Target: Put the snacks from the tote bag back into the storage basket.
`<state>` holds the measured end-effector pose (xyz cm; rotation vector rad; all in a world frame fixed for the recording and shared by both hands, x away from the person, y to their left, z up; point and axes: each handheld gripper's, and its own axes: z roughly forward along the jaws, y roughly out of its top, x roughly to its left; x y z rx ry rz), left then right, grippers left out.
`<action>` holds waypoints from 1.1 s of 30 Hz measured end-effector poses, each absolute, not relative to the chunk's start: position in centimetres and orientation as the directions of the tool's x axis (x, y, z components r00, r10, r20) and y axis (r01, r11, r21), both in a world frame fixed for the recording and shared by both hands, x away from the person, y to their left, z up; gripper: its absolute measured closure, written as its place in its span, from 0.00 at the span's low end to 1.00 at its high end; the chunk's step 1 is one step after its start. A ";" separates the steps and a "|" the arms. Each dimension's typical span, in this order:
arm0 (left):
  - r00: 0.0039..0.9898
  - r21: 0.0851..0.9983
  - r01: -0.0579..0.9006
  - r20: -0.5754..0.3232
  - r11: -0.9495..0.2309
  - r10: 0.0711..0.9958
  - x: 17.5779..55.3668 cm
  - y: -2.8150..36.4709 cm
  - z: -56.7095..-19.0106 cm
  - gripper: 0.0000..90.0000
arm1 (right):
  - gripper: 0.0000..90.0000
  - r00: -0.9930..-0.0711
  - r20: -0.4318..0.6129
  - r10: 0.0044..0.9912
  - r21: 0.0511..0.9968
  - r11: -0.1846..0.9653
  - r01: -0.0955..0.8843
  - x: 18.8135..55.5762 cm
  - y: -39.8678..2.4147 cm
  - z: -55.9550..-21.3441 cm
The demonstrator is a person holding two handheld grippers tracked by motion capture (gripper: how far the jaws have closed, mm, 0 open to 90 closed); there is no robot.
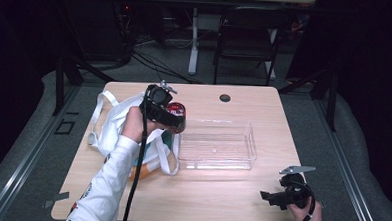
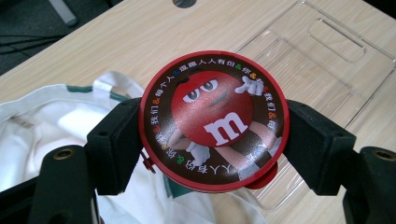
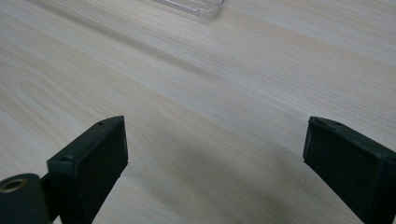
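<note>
A round red candy tin (image 2: 214, 122) with a cartoon face on its lid is clamped between the jaws of the left gripper (image 2: 212, 140), the pads pressed on opposite sides of the rim. In the left gripper view the lid faces the camera, so the tin's flat face is seen nearly square on and its short axis runs roughly along the line of the jaws. In the high view the tin (image 1: 176, 112) is held above the table (image 1: 230, 202), over the gap between the white tote bag (image 1: 114, 122) and the clear plastic tray (image 1: 216, 146). The tray's left wall lies just beside the tin, towards the table's right; the bag lies below and to the tin's left. Judged from this, the coming move is a short carry rightward over the tray's near-left wall and a lowering inside. That wall is the one thing likely to catch the tin. The tray looks empty, so room inside is not a problem.

An orange item (image 1: 137, 172) is seen partly under the bag's handles; what it is cannot be told. A round dark grommet (image 1: 225, 98) sits in the tabletop near the far edge.

The right gripper (image 3: 215, 154) is held low over bare tabletop at the near right corner, its jaws wide apart with nothing between them, well apart from the tin. The left hand is clearly the nearer one.
</note>
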<state>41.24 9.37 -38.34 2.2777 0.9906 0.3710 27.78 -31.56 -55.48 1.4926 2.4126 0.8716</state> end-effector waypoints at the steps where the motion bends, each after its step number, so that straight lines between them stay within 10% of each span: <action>1: 0.683 0.644 0.558 0.004 -0.524 0.731 41.3 9.2 -38.5 0.29 | 0.07 -0.485 0.153 0.861 0.558 0.329 0.762 27.8 -31.6 -55.5; 33: 0.727 0.587 0.594 -0.100 -0.550 0.679 41.4 5.0 -44.7 0.29 | 0.07 -0.478 0.158 0.864 0.556 0.323 0.766 27.9 -31.5 -55.5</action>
